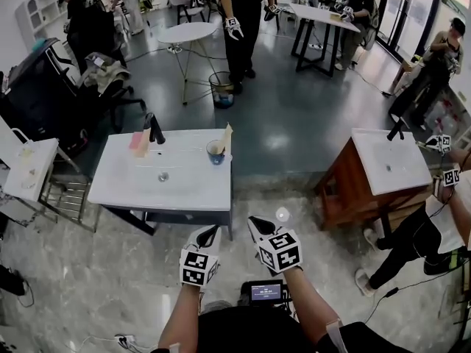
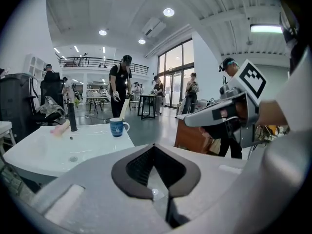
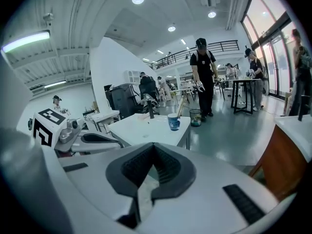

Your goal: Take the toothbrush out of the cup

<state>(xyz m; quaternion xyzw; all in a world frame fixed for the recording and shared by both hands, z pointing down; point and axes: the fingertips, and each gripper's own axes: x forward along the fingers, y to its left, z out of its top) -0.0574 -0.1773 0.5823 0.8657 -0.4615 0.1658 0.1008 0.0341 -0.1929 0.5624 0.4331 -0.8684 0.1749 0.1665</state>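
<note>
A blue cup stands at the right rear corner of the white sink counter, with a pale toothbrush leaning out of it. Both grippers hover side by side in front of the counter's near right corner, well short of the cup. The left gripper is shut and empty, and so is the right gripper. In the left gripper view the cup and toothbrush lie far ahead of the shut jaws. From the right gripper view the cup is also distant beyond the closed jaws.
A black faucet and a pink object sit at the counter's back. A wooden cabinet with a second sink stands to the right, a person beside it. A bin and a standing person are beyond.
</note>
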